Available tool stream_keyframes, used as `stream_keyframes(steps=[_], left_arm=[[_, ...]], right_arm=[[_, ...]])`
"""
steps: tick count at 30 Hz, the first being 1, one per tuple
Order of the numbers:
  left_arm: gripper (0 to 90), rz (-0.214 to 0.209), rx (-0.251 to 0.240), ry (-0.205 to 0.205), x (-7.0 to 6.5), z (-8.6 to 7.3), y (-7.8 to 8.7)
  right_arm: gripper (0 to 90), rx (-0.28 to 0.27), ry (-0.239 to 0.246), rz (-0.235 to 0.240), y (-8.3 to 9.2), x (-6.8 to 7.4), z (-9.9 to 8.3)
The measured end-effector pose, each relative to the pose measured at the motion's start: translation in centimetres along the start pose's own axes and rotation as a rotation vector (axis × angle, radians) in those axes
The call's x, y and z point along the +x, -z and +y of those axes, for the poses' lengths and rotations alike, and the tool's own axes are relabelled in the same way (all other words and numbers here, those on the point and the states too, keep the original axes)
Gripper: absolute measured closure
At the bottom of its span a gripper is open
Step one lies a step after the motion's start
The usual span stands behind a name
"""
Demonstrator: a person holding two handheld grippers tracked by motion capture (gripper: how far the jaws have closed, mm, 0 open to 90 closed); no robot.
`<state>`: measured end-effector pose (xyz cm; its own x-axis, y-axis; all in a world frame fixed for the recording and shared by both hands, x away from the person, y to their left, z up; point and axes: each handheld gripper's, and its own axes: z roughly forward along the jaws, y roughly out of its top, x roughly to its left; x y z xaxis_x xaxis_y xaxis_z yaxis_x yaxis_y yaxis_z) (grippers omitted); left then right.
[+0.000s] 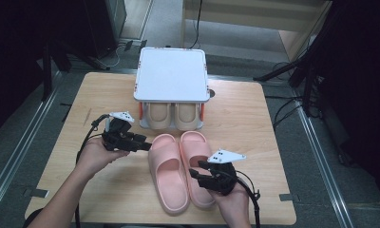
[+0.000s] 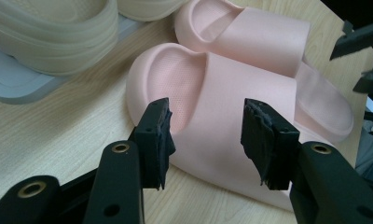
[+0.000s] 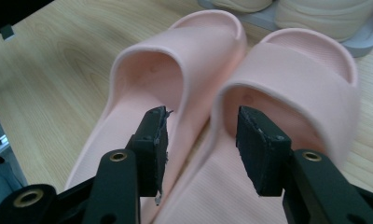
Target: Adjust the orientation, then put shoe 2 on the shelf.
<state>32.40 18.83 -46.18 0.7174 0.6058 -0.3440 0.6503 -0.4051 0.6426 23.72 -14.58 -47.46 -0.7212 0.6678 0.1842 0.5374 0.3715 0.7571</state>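
Here, two pink slippers lie side by side in the middle of the wooden worktop [image 1: 107, 95], their inner edges touching. The left pink slipper [image 1: 167, 173] and the right pink slipper [image 1: 197, 166] both point their toes toward the grey shoe rack [image 1: 171, 76] just beyond them. Under the rack's flat top sits a pair of beige slippers [image 1: 171, 116], of which just the rounded ends show; the rest is hidden by the top plate.

The left tongs [image 1: 143, 141] sit just beside the outer edge of the left pink slipper, near its toe end, with the jaws spread and nothing between them. In the left gripper view the slipper's strap lies behind the gap, and whether the tips graze the sole rim cannot be told.

The right tongs [image 1: 197, 170] hover by the right pink slipper's heel half, jaws spread and pinching nothing. In the right gripper view the seam between the two slippers runs up through the gap, and the heel ends are cut off at the bottom by the black jaws. In the high view the right hand [image 1: 233, 199] covers part of that slipper's heel.
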Motion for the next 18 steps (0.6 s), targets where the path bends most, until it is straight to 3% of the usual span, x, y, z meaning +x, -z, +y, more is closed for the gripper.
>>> stream_keyframes(steps=[7,12,18], left_arm=[[51.6,0.001,-0.013,-0.003,0.2,0.1,0.3],[52.5,0.005,-0.012,0.002,0.3,0.1,0.4],[52.5,0.007,-0.023,0.010,0.6,0.0,0.7]], right_arm=[[52.6,-0.003,-0.055,0.016,-1.1,0.4,-0.6],[50.0,-0.004,-0.040,-0.024,-2.6,1.2,-1.0],[46.2,-0.020,-0.074,-0.043,-4.0,1.3,-1.2]])
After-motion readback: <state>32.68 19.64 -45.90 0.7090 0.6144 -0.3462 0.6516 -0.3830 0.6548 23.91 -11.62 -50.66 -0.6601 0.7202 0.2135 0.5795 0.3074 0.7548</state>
